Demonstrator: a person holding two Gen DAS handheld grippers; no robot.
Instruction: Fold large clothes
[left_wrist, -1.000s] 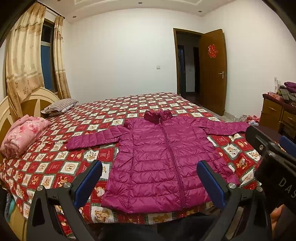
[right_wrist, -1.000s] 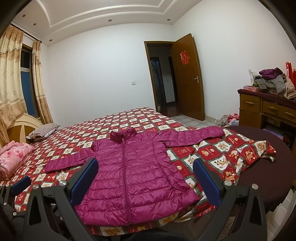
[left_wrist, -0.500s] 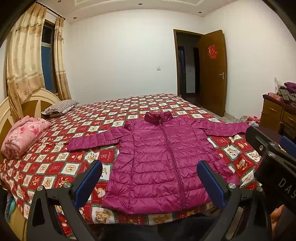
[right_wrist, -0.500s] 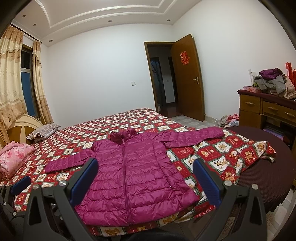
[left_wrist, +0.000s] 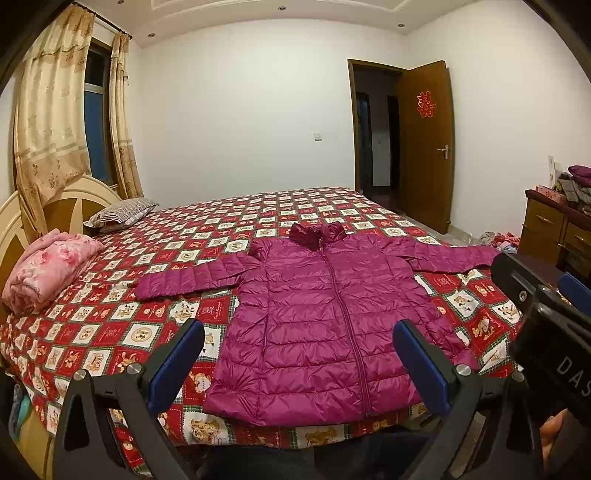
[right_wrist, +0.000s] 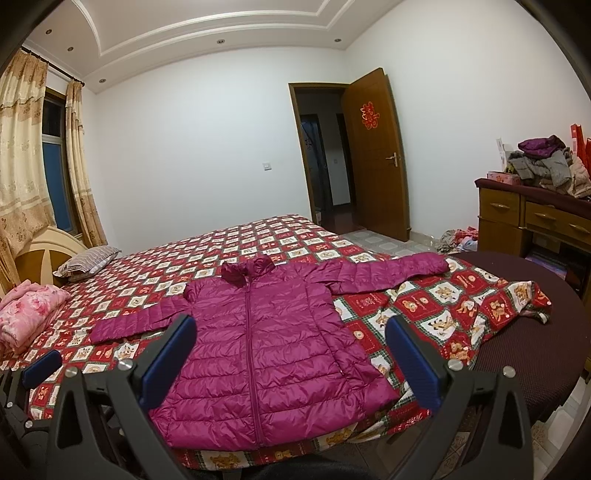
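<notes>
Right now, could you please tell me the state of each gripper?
Left gripper: open, holding nothing.
Right gripper: open, holding nothing.

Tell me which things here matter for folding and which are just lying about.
For the job: magenta puffer jacket, left gripper, right gripper, bed.
Lying about: pink bundle, striped pillow, clothes pile on the dresser.

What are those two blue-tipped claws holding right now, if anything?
Nothing. The left gripper and right gripper are both open and empty, short of the jacket, which lies flat on the bed.
</notes>
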